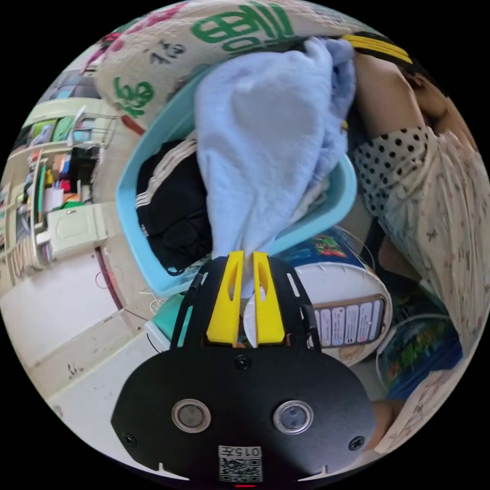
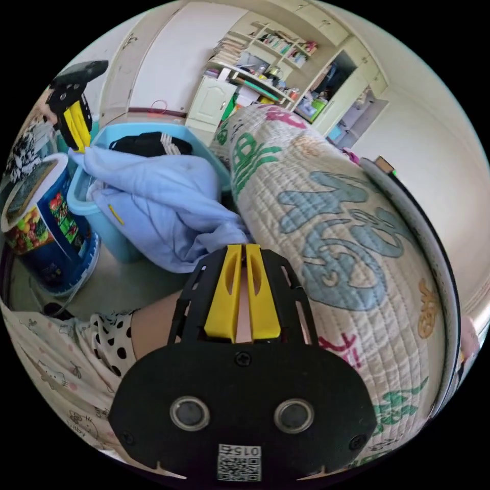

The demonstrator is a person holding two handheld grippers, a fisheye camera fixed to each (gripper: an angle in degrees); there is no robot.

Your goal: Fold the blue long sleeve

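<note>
Both claws, left claw (image 1: 247,255) and right claw (image 2: 243,248), pinch the blue long sleeve (image 1: 265,148) over the turquoise basket (image 1: 133,224) holding black striped clothing (image 1: 171,209) at nine o'clock.

The blue long sleeve (image 1: 265,148) drapes over the teal basket (image 1: 127,204), hiding most of what lies inside; a black garment (image 1: 173,214) shows at one side. The shelves (image 2: 265,56) hold items too small to tell. The left tool (image 2: 76,130) is partly cut off behind the cloth.
</note>
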